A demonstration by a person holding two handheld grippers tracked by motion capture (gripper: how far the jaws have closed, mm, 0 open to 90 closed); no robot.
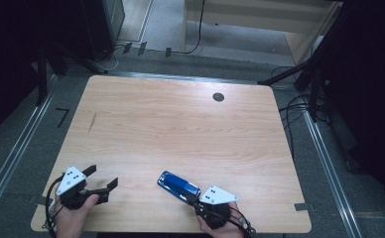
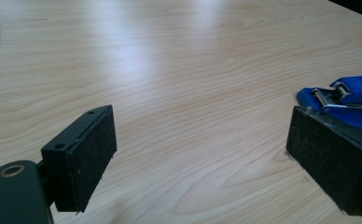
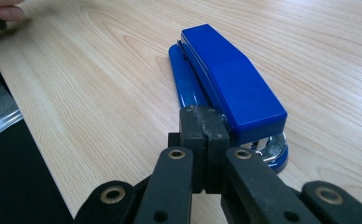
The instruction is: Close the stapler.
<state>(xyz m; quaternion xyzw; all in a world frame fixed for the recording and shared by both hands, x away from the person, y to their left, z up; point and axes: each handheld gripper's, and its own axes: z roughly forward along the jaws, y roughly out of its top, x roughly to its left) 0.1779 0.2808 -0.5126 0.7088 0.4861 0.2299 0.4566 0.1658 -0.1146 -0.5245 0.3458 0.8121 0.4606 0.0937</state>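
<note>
Pale wood-grain worktop point(image 1: 180, 124) fills the scene, ringed by grey floor and cables. Near its front edge lies a blue stapler point(image 1: 178, 185), flat on the wood. Just behind it, touching its rear end, the right claw point(image 3: 204, 128) is pressed together with nothing between its pads. Well apart at the front left corner, the left claw point(image 1: 101, 177) stands spread wide and empty.

A glossy blue stapler point(image 1: 178, 185) lies flat and closed on the bench point(image 1: 180, 124), near its front edge, right of centre.
</note>
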